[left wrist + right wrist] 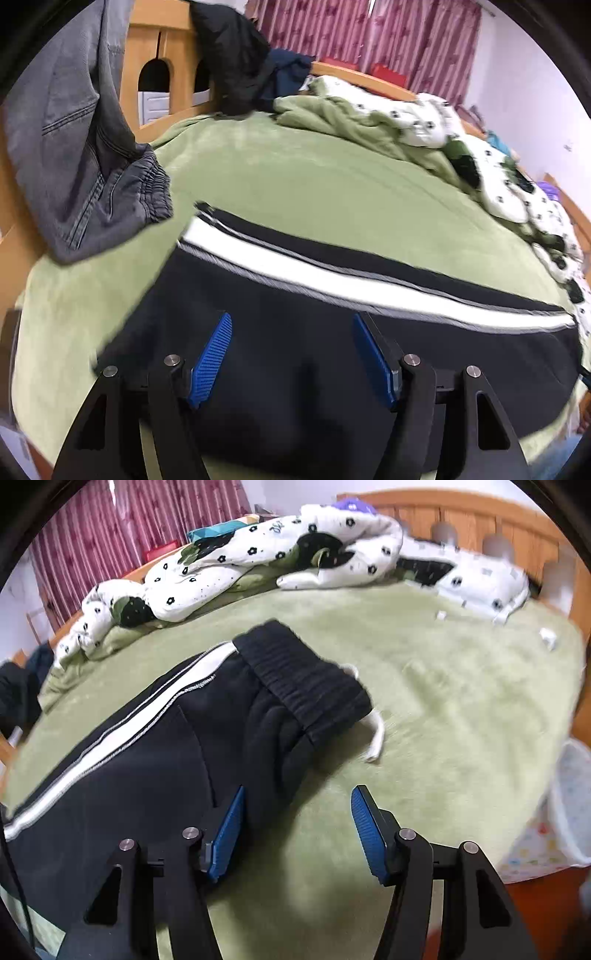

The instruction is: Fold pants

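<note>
Black track pants [314,369] with a white side stripe [332,273] lie flat across the green bed. My left gripper [291,354] is open, hovering over the leg part with nothing between its blue pads. In the right wrist view the pants [147,775] end in a ribbed black waistband [306,679] with a white drawstring [376,734] trailing out. My right gripper [297,830] is open and empty, its left pad over the pants' near edge below the waistband, its right pad over bare blanket.
The green blanket [295,177] covers the bed. Grey jeans [74,147] hang over the wooden footboard at left. A black jacket [236,59] and a rumpled white flowered quilt [240,565] lie along the far side. A wooden headboard [480,524] stands behind.
</note>
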Motion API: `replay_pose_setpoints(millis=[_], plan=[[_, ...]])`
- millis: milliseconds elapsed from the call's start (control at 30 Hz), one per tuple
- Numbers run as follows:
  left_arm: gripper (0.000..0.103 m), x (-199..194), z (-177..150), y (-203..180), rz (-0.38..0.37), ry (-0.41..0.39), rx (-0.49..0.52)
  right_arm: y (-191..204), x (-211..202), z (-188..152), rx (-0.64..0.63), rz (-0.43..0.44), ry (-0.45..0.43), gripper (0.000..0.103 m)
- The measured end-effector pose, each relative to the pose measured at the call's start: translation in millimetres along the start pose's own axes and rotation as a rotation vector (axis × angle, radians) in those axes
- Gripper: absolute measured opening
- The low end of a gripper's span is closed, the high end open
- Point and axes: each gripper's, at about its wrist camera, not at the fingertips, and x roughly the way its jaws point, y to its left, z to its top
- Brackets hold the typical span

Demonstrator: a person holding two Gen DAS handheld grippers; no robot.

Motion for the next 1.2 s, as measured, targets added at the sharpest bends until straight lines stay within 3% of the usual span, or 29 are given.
replay_pose_setpoints(millis=[200, 333, 433, 467, 500, 567, 600, 633, 667, 700, 733, 800, 933, 1100, 1200], plan=[[0.064, 56, 52, 36, 0.065, 0.035, -0.005, 39, -27, 6, -0.037, -0.072, -0.048, 0.057], [0.063, 95, 69, 54, 0.126, 0.062, -0.035, 68, -26, 14, -0.026, -0.038, -0.048, 0.057], [0.045, 117, 69, 59, 0.119, 0.102, -0.054, 95, -21, 17, -0.031, -0.007, -0.049, 0.057], [0.023, 117, 69, 58, 0.139, 0.094, -0.053, 104, -19, 17, -0.041, -0.003, -0.049, 0.057], [0.02, 115, 71, 58, 0.128, 0.083, -0.05, 111, -18, 17, -0.051, -0.001, -0.048, 0.057], [0.018, 83, 73, 65, 0.031, -0.063, -0.131, 128, -14, 18, -0.086, 0.006, -0.044, 0.057], [0.018, 66, 74, 65, 0.014, -0.135, -0.122, 138, -12, 18, -0.112, 0.008, -0.044, 0.057], [0.017, 59, 77, 64, 0.066, -0.174, -0.101, 145, -11, 18, -0.129, 0.011, -0.045, 0.057], [0.016, 65, 78, 68, 0.101, -0.166, -0.121, 153, -8, 18, -0.151, 0.018, -0.045, 0.057], [0.016, 75, 78, 71, 0.102, -0.131, -0.137, 158, -6, 18, -0.162, 0.022, -0.043, 0.057], [0.016, 97, 75, 80, 0.1, -0.045, -0.17, 166, -2, 19, -0.179, 0.03, -0.039, 0.057], [0.016, 116, 67, 93, 0.077, 0.013, -0.24, 181, 6, 21, -0.202, 0.05, -0.034, 0.057], [0.02, 113, 63, 89, 0.075, -0.017, -0.219, 208, 26, 31, -0.271, 0.114, -0.017, 0.057], [0.029, 107, 67, 75, 0.114, 0.015, -0.121, 253, 60, 42, -0.457, 0.206, 0.02, 0.058], [0.039, 98, 64, 74, 0.101, 0.014, -0.101, 279, 75, 44, -0.601, 0.255, 0.011, 0.069]])
